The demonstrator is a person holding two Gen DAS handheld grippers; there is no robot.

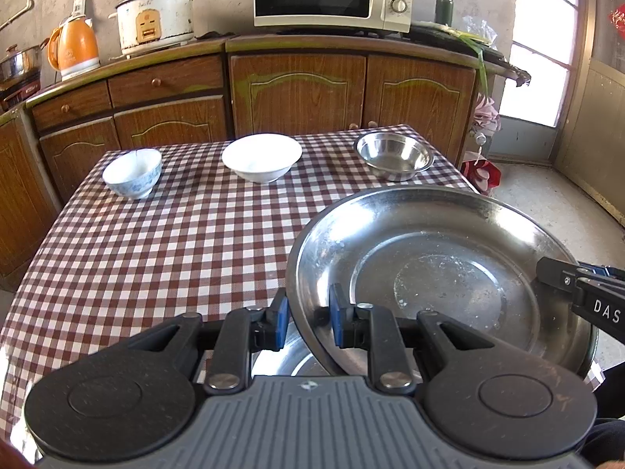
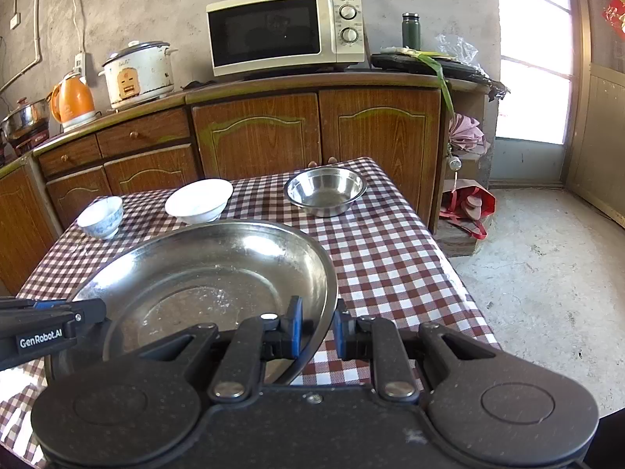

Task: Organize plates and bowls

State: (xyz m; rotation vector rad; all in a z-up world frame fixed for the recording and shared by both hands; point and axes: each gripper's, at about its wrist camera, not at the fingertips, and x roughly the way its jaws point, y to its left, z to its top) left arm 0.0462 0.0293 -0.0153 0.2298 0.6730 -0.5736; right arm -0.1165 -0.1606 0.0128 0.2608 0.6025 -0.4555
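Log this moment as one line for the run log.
left tongs: shut on steel plate rim | right tongs: shut on opposite rim | three bowls on table

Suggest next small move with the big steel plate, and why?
Probably lower it level. Both the left gripper and right gripper clamp opposite rims of the steel plate, held above the checked table; another steel dish seems to lie beneath.
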